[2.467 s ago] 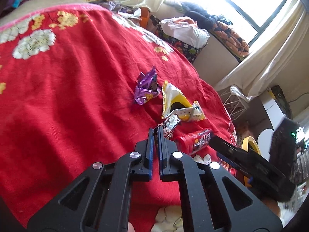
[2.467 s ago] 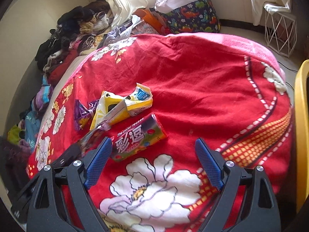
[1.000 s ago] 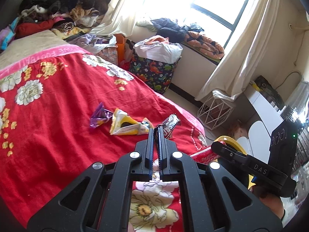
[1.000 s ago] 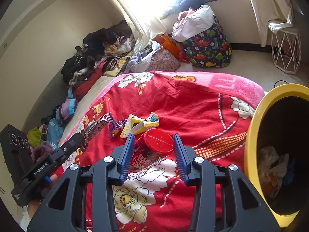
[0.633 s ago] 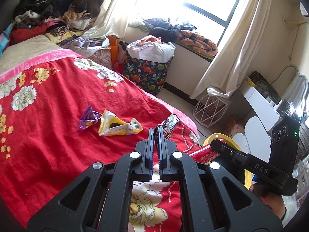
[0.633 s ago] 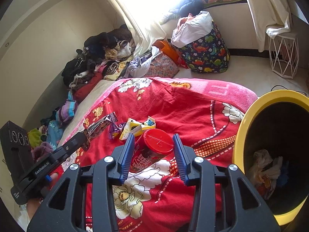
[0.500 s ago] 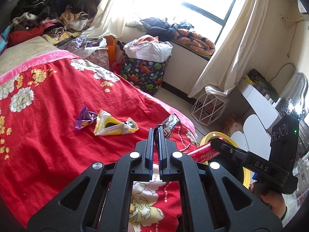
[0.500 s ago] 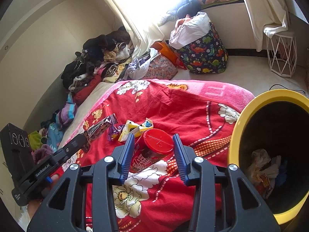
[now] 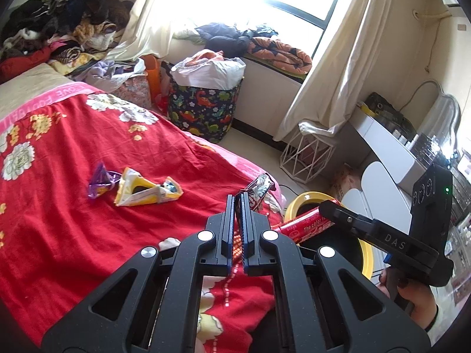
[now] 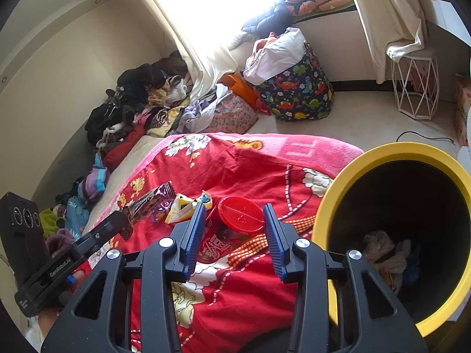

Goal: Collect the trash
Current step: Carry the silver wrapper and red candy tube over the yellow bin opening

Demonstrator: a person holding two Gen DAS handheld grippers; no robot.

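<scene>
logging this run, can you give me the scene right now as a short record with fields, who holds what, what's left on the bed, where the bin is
left gripper: shut on silver snack wrapper, lifted above the bed
right gripper: shut on red candy tube, red lid facing the camera
trash bin: yellow rim, dark inside, beside the bed, on the right gripper's right; some trash at the bottom
left on red blanket: yellow wrapper, purple wrapper, side by side
next step (likely): drop both held items into the bin
</scene>
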